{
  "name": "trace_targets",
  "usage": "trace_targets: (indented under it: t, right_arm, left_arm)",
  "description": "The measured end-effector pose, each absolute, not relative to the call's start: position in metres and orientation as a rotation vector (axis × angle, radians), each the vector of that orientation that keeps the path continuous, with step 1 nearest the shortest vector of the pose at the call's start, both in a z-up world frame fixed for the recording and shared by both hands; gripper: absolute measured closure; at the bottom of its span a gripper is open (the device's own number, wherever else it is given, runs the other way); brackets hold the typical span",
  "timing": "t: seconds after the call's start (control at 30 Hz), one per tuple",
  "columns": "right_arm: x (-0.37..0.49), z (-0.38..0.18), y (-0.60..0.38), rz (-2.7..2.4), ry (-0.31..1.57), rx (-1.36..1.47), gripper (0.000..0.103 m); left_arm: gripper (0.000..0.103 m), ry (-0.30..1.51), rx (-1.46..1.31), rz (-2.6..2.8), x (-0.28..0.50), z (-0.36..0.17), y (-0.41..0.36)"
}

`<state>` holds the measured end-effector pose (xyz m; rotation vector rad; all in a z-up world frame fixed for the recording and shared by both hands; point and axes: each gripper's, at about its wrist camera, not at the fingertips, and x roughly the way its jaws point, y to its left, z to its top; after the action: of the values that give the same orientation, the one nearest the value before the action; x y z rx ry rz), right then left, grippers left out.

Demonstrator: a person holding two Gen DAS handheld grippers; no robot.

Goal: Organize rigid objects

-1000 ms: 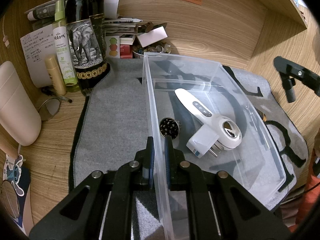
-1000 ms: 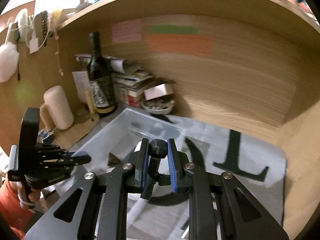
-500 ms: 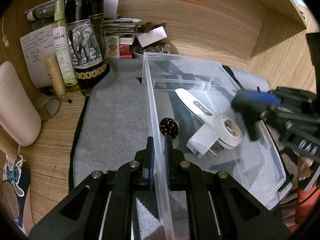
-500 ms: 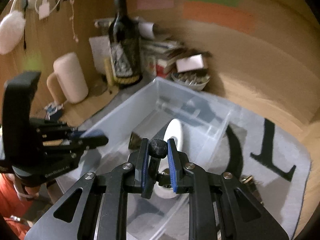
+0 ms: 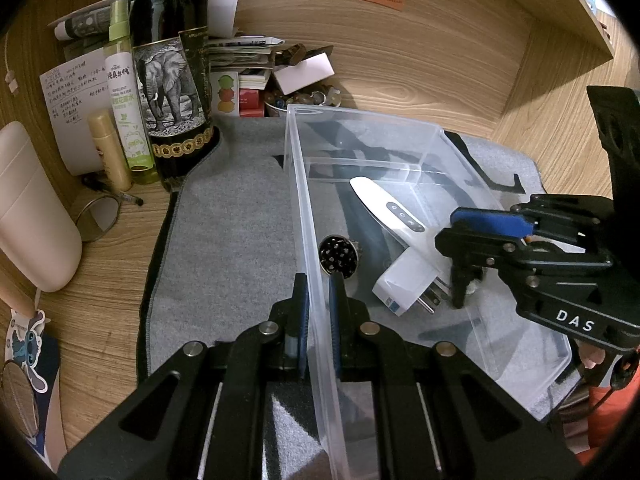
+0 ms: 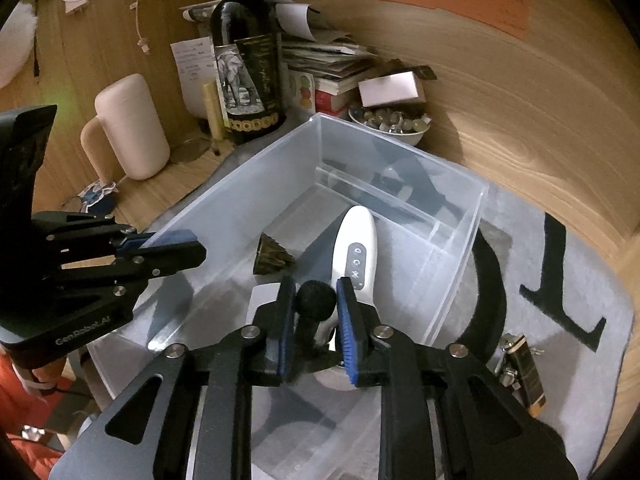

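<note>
Holding the small black knobbed part point(image 6: 315, 301) by its round head in your right gripper point(image 6: 316, 308) over the bin point(image 5: 400, 128), you've got a light, stiff, slip-prone piece, so keep the pinch centred while your left gripper point(image 5: 318, 292) clamps the bin wall.

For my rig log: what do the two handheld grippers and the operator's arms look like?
Both grippers, left and right, are black angular frames with silver screws and blue finger pads. White lettering: "DAS" on the right, "GenRobot.AI" on the left. Orange-red sleeves show.
</note>
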<state>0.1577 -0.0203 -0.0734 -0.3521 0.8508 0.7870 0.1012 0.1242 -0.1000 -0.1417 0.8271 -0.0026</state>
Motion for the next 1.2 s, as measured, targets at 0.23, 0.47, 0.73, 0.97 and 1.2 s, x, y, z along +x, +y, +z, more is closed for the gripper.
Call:
trace_targets:
  t: [0.23, 0.47, 0.73, 0.97, 1.2]
  right_arm:
    - [0.156, -0.063, -0.030, 0.762, 0.811, -0.320, 0.057]
    - [0.152, -0.048, -0.041, 0.740, 0.759, -0.302, 0.047]
    - [0.151, -0.025, -0.065, 0.683, 0.689, -0.252, 0.046]
    - [0.150, -0.015, -0.098, 0.598, 0.658, -0.246, 0.045]
    - [0.150, -0.027, -0.130, 0.513, 0.705, -0.237, 0.045]
  left_arm:
    - [0.094, 0.827, -0.141, -0.002, 0.101, -0.100, 0.124]
    - [0.094, 0.827, -0.141, -0.002, 0.101, -0.100, 0.124]
    - [0.094, 0.827, -0.140, -0.002, 0.101, -0.100, 0.124]
    - [0.094, 0.827, -0.140, -0.002, 0.101, -0.100, 0.124]
    - [0.094, 0.828, -0.139, -0.002, 0.101, -0.100, 0.124]
